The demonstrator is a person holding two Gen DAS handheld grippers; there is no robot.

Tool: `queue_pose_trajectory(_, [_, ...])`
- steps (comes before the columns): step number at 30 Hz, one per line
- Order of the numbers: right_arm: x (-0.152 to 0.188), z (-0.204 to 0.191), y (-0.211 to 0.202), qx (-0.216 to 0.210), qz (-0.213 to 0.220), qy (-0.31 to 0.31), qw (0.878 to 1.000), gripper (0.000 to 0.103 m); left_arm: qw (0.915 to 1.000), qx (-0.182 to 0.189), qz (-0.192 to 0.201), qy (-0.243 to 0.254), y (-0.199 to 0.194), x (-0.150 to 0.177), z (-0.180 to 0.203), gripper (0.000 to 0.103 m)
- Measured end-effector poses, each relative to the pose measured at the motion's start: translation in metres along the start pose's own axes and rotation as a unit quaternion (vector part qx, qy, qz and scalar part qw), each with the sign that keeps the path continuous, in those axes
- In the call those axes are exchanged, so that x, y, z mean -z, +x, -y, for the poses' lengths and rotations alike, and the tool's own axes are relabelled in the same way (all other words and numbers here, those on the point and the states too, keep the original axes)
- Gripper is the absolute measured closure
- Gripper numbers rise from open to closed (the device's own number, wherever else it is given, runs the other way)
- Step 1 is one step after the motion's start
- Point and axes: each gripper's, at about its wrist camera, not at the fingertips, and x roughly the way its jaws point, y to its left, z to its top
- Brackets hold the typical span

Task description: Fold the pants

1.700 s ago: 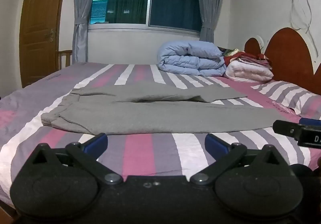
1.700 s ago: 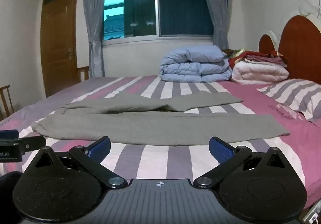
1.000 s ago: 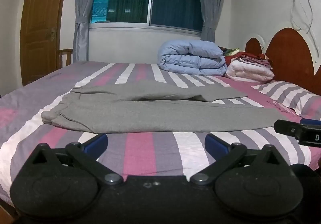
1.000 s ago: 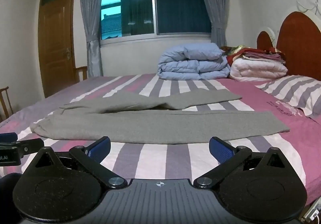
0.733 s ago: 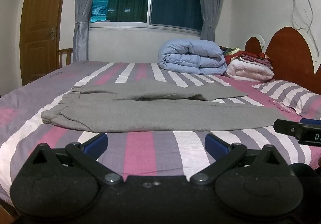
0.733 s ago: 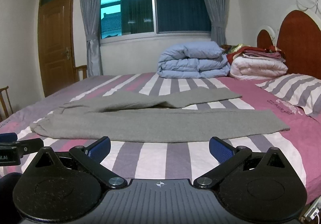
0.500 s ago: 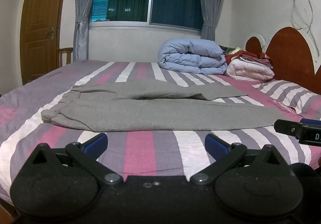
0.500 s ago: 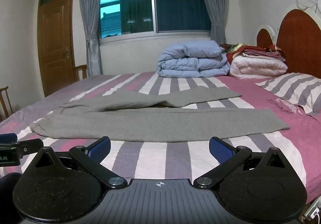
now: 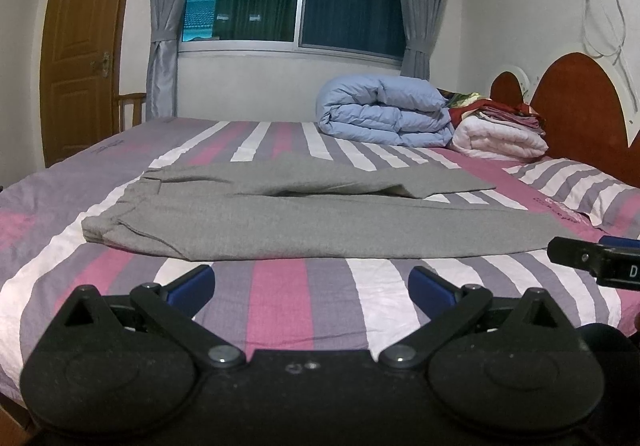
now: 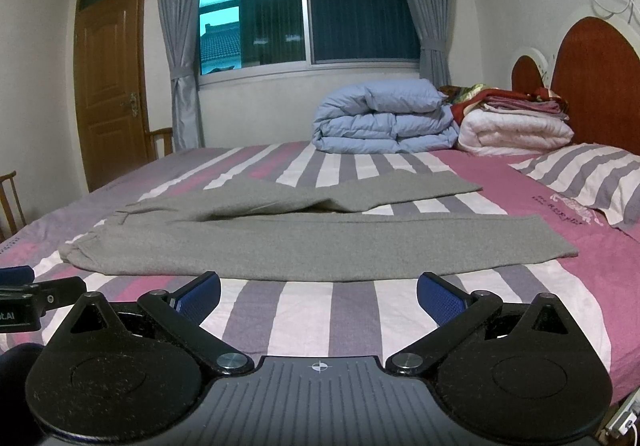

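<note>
Grey pants [image 9: 304, 222] lie flat across the striped bed [image 9: 280, 306], waistband to the left, legs spread apart toward the right. They also show in the right wrist view [image 10: 256, 242]. My left gripper [image 9: 311, 286] is open and empty, hovering over the bed's near edge, short of the pants. My right gripper [image 10: 318, 296] is open and empty at the same edge, to the right of the left one. The right gripper's finger shows at the right of the left wrist view [image 9: 592, 260].
A folded blue duvet [image 9: 384, 114] and a stack of folded blankets [image 9: 500, 134] sit at the far side of the bed. A striped pillow [image 9: 580, 186] lies at the right by the red headboard [image 9: 580, 114]. A wooden door [image 9: 80, 46] is at the left.
Both grippers have dropped slightly and stayed open. The pants have not moved.
</note>
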Motion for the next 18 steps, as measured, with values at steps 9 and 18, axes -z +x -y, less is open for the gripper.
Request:
queue_pose_trajectory(9, [-0.0004, 0.0002, 0.0006, 0.000, -0.001, 0.000, 1.000, 0.000, 1.0000, -0.001, 0.000, 0.000, 0.0004, 0.0005, -0.0003, 0.006])
queue_pose_trajectory(18, [-0.0010, 0.0002, 0.0005, 0.000, -0.001, 0.000, 1.000, 0.000, 1.0000, -0.003, 0.000, -0.001, 0.0005, 0.0010, -0.0011, 0.006])
